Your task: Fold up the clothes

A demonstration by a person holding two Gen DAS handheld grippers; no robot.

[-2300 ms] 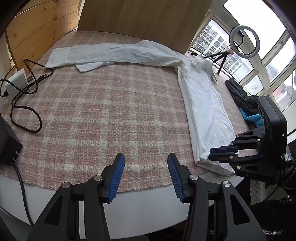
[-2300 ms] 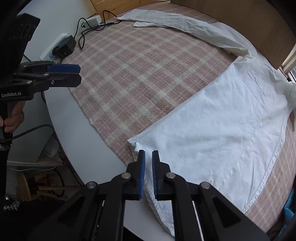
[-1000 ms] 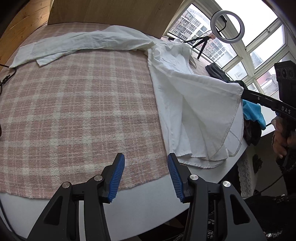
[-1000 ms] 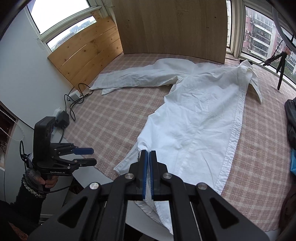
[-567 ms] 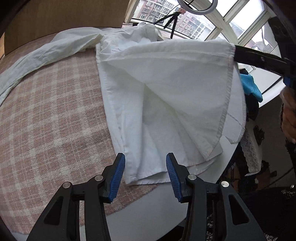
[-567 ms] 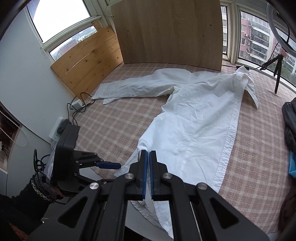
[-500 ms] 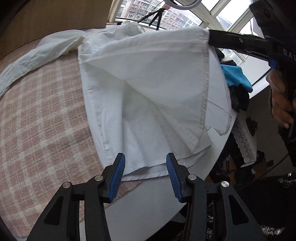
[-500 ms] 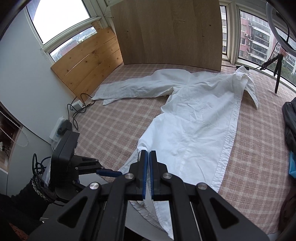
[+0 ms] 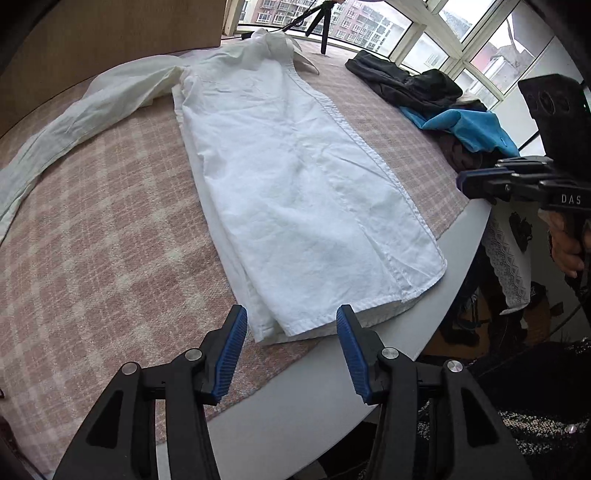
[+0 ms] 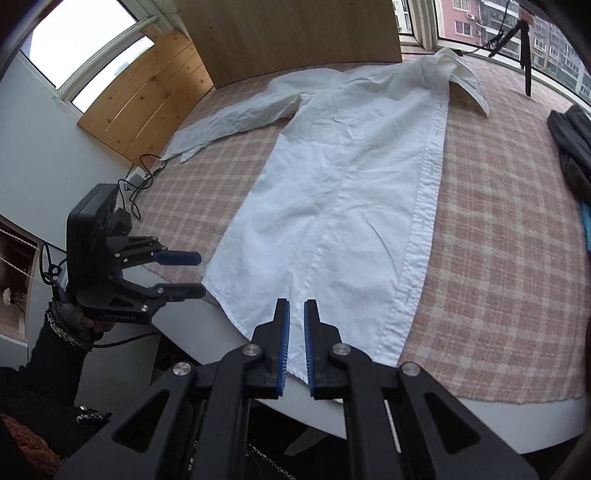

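Observation:
A long white shirt (image 9: 295, 184) lies flat on the pink plaid cloth (image 9: 92, 240), folded lengthwise, one sleeve (image 9: 74, 122) stretched out to the left. Its hem reaches the table's front edge. My left gripper (image 9: 291, 343) is open and empty, just in front of the hem. My right gripper (image 10: 297, 341) is slightly open and empty, over the hem of the shirt (image 10: 351, 177). It also shows in the left wrist view (image 9: 476, 184), off the table's right edge. The left gripper shows in the right wrist view (image 10: 184, 273).
A pile of dark and blue clothes (image 9: 443, 107) lies at the far right of the table. A tripod (image 9: 325, 22) stands by the windows. A wooden board (image 10: 295, 33) leans at the back. Cables and a power strip (image 10: 136, 177) lie at the left edge.
The right gripper carried the lifted shirt half across, laid it flat and let go. The left gripper swung right toward the hem.

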